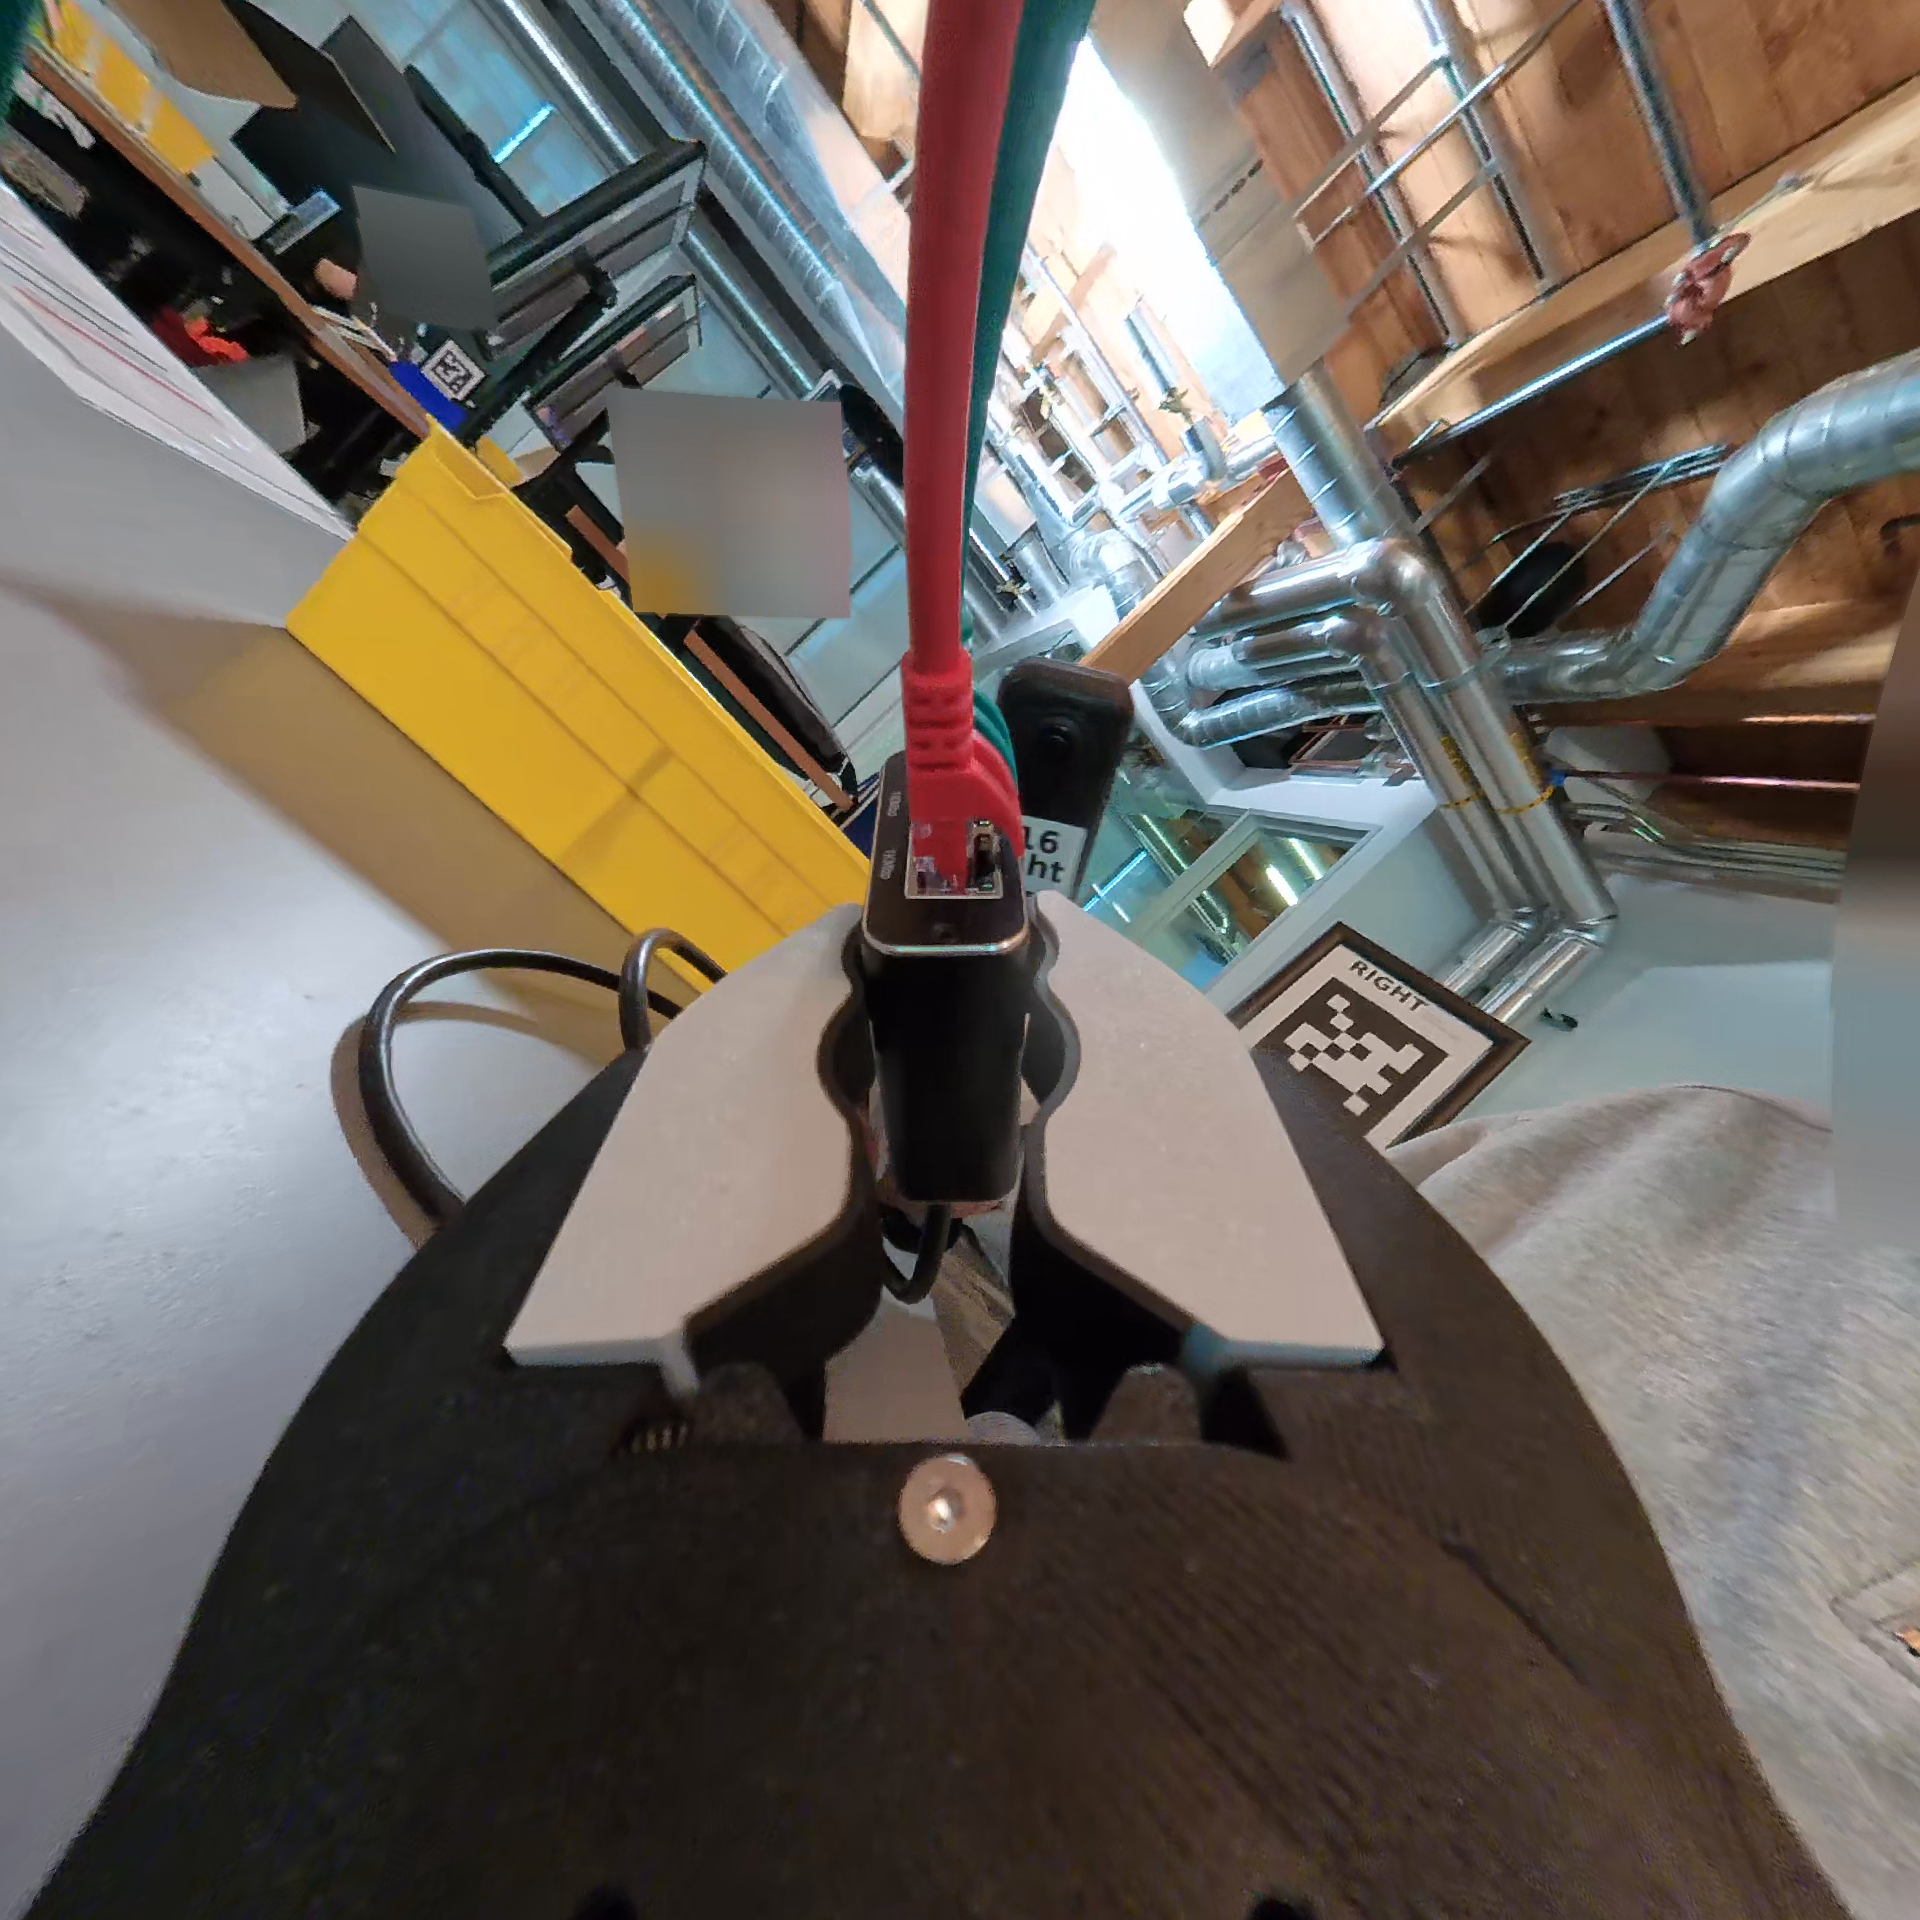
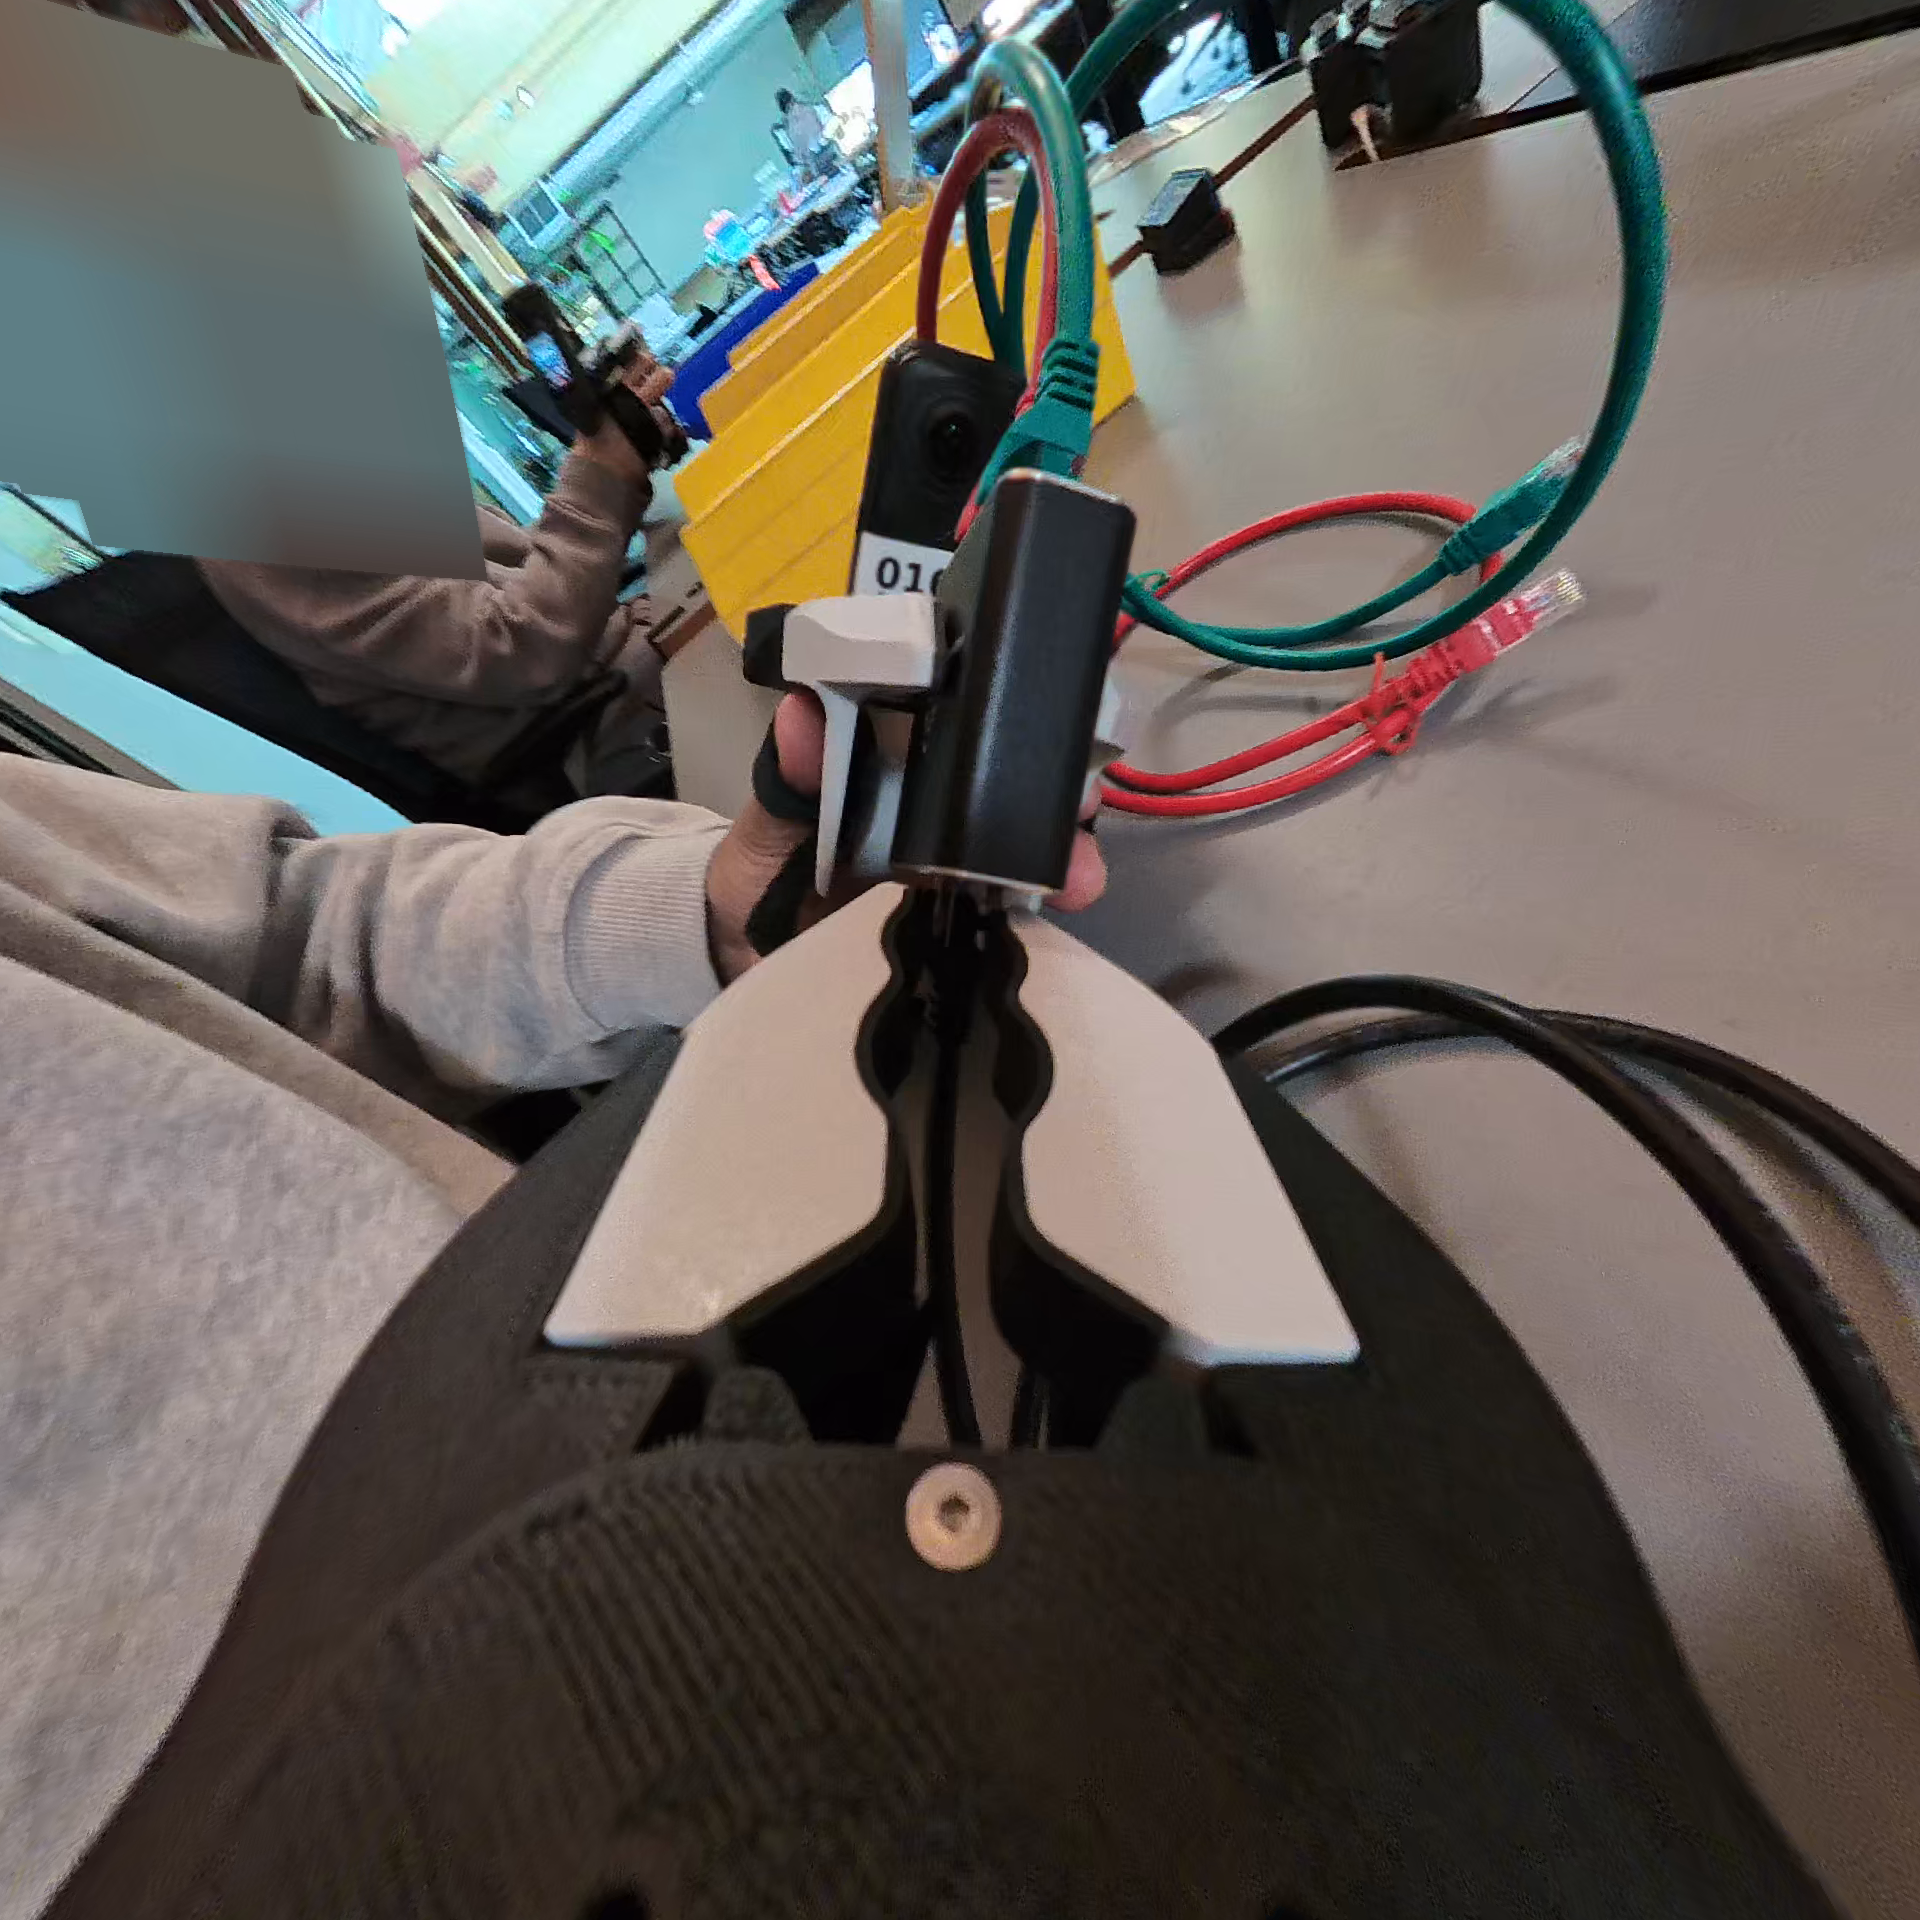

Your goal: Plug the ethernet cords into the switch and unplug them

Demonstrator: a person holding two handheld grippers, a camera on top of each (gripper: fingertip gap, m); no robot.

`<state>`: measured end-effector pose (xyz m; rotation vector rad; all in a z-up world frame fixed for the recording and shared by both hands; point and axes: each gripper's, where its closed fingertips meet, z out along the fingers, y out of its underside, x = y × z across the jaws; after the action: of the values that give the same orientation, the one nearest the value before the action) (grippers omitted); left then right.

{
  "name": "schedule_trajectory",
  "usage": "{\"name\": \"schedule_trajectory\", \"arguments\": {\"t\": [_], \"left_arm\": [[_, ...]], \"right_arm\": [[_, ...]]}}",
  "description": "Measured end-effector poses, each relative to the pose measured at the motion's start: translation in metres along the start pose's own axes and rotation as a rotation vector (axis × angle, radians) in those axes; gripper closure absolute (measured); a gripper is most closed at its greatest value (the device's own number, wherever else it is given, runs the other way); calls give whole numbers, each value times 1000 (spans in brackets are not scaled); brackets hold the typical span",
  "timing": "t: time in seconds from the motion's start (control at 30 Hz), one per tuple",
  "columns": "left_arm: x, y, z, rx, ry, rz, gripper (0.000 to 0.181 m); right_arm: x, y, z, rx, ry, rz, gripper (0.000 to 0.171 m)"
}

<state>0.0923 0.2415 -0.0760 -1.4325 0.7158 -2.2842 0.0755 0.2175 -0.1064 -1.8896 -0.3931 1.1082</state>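
My left gripper (image 1: 948, 935) is shut on a small black switch (image 1: 945, 1049) and holds it upright in the air. A red ethernet cord (image 1: 940, 748) is plugged into its top port, and a green cord (image 1: 1000, 727) is plugged in just behind it. In the right wrist view the switch (image 2: 1018, 675) is clamped by the left gripper's grey fingers (image 2: 862, 655). My right gripper (image 2: 951, 925) sits right under the switch, jaws closed on its thin black cable (image 2: 956, 1351). The free green plug (image 2: 1548, 468) and red plug (image 2: 1538, 603) lie on the table (image 2: 1507, 987).
Yellow bins (image 2: 831, 436) line the table's far edge, also in the left wrist view (image 1: 540, 675). A small black box (image 2: 1184, 218) sits farther back. Thick black cables (image 2: 1714, 1164) run along my right side. A grey sleeve (image 2: 416, 935) is at the left.
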Motion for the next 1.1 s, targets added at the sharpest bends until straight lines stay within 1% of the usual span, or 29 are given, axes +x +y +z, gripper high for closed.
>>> {"name": "schedule_trajectory", "arguments": {"t": [0.07,0.17,0.3,0.33,0.43,0.47,0.57,0.67,0.83,0.9,0.93,0.97,1.0,1.03,1.07,1.1], "left_arm": [[1,1,1,-4,5,0,158],[0,1,1,0,12,-7,158],[3,2,2,-1,26,-6,158],[3,3,3,-5,24,-9,158],[2,4,3,-8,28,-18,158],[4,4,3,-9,35,-14,158],[7,6,5,-20,36,-1,158],[8,7,5,-22,60,-13,158],[20,10,7,-39,116,11,158],[23,8,7,-25,138,-1,157],[26,-13,-2,93,179,-56,157],[24,-43,-19,244,204,-123,158],[18,-60,-36,308,176,-120,158],[13,-64,-46,277,101,-45,158],[14,-67,-52,264,67,8,157],[21,-71,-54,278,86,17,157]], "right_arm": [[0,0,-2,22,-48,61,158],[0,0,-2,1,-10,-1,158],[-2,0,-4,12,-72,53,158],[-1,1,-5,4,-64,43,158],[-1,3,-5,-47,24,-97,158],[-3,2,-5,-43,13,-97,157],[-6,2,-10,-5,-76,7,158],[-8,3,-10,-35,-54,-64,158],[-18,1,-15,-19,-145,-60,158],[-25,8,-17,-58,-195,-90,158],[-29,18,-18,-103,-218,-117,158],[-25,24,-18,-120,-170,-144,158],[-23,22,-18,-102,-124,-176,158],[-26,16,-18,-76,-113,-201,158],[-27,10,-18,-53,-95,-223,158],[-23,8,-18,-46,-70,-244,158]]}}
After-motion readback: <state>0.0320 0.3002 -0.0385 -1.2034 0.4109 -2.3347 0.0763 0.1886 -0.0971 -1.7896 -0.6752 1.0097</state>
